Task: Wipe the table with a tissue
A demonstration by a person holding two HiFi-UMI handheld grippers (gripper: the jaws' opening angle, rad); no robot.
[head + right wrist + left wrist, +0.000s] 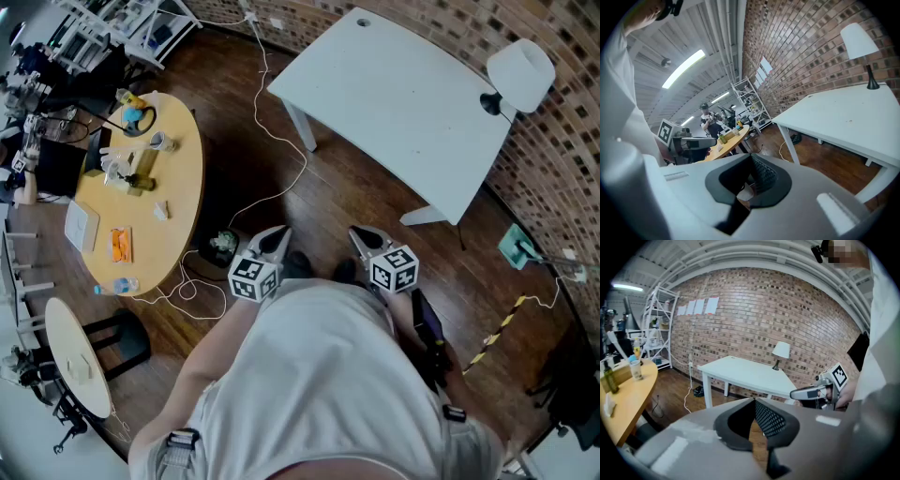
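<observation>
The white table [403, 94] stands ahead of me by the brick wall, its top bare apart from a white lamp [518, 73] at the far right corner. I hold both grippers close to my body above the wooden floor, well short of the table. The left gripper [275, 234] has its jaws together with nothing between them [753, 401]. The right gripper [364, 234] also shows its jaw tips meeting [751, 157]. Each gripper view also catches the other gripper, the right gripper [806, 392] and the left gripper [696, 142]. I cannot make out a tissue in either gripper.
A round wooden table [178, 187] at the left carries bottles, a cup and small items. A white cable [281, 178] trails over the floor between the two tables. A small round stool [75, 356] stands at the lower left. Shelving [656, 333] lines the far left wall.
</observation>
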